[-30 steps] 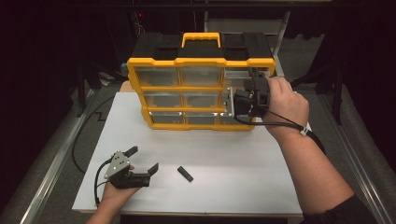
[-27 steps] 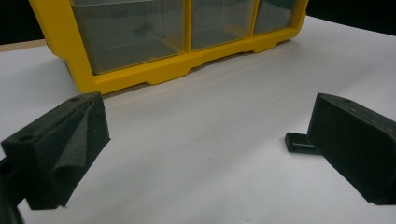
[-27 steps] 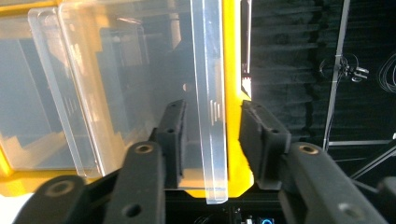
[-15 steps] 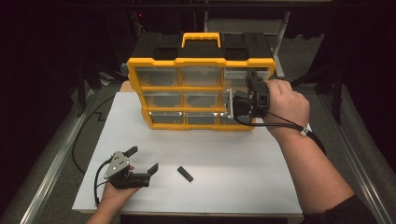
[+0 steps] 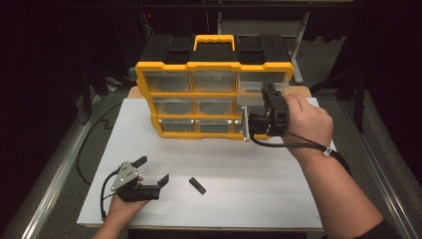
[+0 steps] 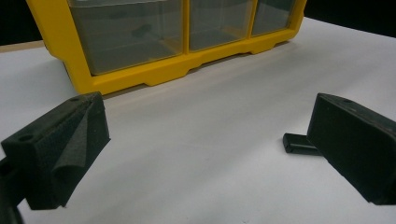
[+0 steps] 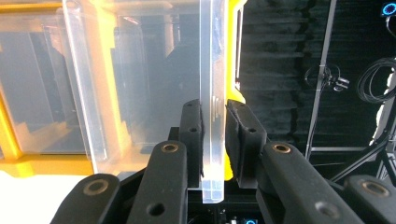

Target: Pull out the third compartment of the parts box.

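White table top [image 5: 259, 194], small black block [image 5: 197, 185] lying flat, black handle-topped case [image 5: 214, 47] behind, dark surroundings.

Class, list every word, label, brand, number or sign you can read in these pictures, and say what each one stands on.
None can be read.
Organizer: yellow frame, black handle and clear drawers show no label or brand.
Clear drawer between the right gripper jaws: a faint raised mark on its front, too blurred to read.
Small black piece on the white board: no marking visible.
Left gripper: plain pads, no text.
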Action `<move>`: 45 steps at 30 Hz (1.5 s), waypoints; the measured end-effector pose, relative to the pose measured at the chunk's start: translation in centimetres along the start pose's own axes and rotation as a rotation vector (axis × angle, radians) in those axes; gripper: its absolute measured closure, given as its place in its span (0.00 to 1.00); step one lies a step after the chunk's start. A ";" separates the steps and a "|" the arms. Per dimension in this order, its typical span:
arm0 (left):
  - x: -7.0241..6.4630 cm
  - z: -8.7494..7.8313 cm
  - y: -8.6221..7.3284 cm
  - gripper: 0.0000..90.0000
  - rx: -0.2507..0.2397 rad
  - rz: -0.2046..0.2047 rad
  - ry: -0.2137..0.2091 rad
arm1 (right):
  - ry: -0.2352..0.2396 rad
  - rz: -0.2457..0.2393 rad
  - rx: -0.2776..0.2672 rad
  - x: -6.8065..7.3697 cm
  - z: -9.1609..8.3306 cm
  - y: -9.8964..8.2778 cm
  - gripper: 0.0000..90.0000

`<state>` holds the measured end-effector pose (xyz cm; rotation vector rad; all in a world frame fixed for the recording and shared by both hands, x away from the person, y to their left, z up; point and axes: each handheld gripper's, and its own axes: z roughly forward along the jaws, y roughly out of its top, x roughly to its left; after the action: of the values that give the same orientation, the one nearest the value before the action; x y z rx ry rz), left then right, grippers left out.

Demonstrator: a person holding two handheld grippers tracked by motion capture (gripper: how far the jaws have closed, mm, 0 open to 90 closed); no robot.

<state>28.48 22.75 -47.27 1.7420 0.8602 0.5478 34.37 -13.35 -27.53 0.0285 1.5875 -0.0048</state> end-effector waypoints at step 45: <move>-0.1 -0.3 0.0 0.00 -0.001 0.005 -0.003 | -0.051 -0.026 -0.050 1.1 -5.3 -0.5 0.88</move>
<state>28.24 22.81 -47.15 1.7443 0.8537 0.5484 29.00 -13.69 -28.51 -0.0317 1.5362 0.0136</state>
